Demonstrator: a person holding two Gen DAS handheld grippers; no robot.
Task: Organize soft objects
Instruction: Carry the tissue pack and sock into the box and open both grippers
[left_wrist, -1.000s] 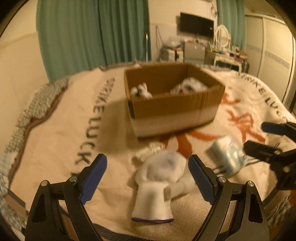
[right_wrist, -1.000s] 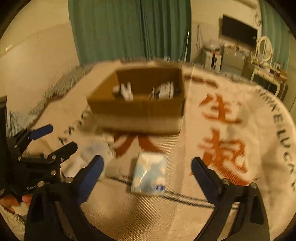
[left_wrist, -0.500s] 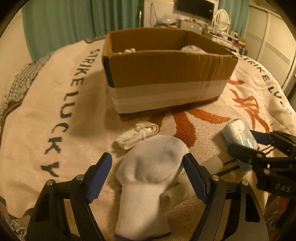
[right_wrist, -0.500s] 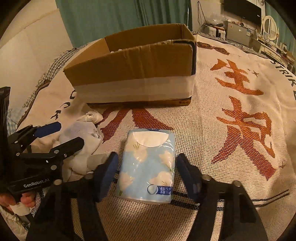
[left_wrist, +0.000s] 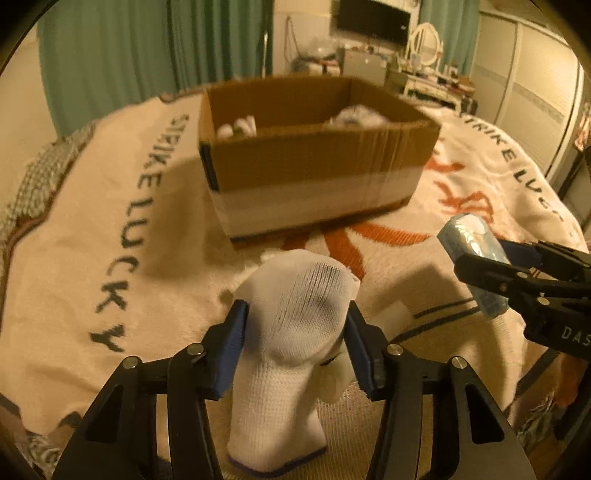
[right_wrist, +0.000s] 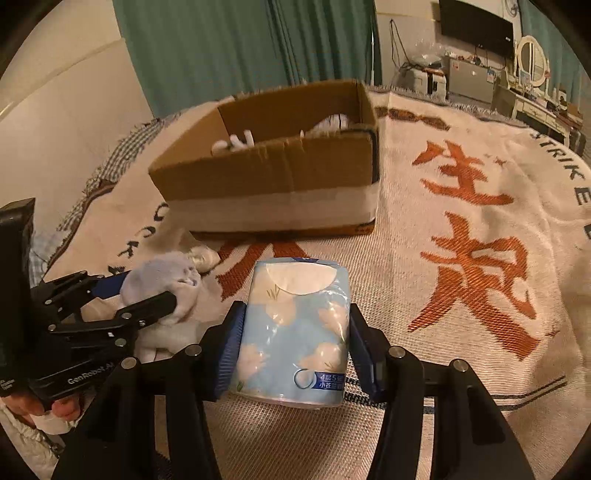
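Observation:
My left gripper (left_wrist: 295, 328) is shut on a white sock (left_wrist: 291, 350) and holds it above the blanket. It also shows in the right wrist view (right_wrist: 147, 291) at the left with the sock (right_wrist: 166, 280). My right gripper (right_wrist: 295, 332) is shut on a blue tissue pack (right_wrist: 295, 332), lifted off the blanket. The pack (left_wrist: 472, 258) shows at the right in the left wrist view. An open cardboard box (left_wrist: 314, 173) (right_wrist: 273, 184) stands ahead of both grippers and holds white soft items (left_wrist: 240, 127).
A cream blanket (right_wrist: 461, 258) with orange characters and black lettering covers the bed. A small white bundle (right_wrist: 201, 256) lies by the box's near left corner. Green curtains (left_wrist: 147, 55) and a dresser with a TV (right_wrist: 476, 22) stand behind.
Both grippers have closed, the left on the sock and the right on the tissue pack, and both objects have been lifted off the blanket.

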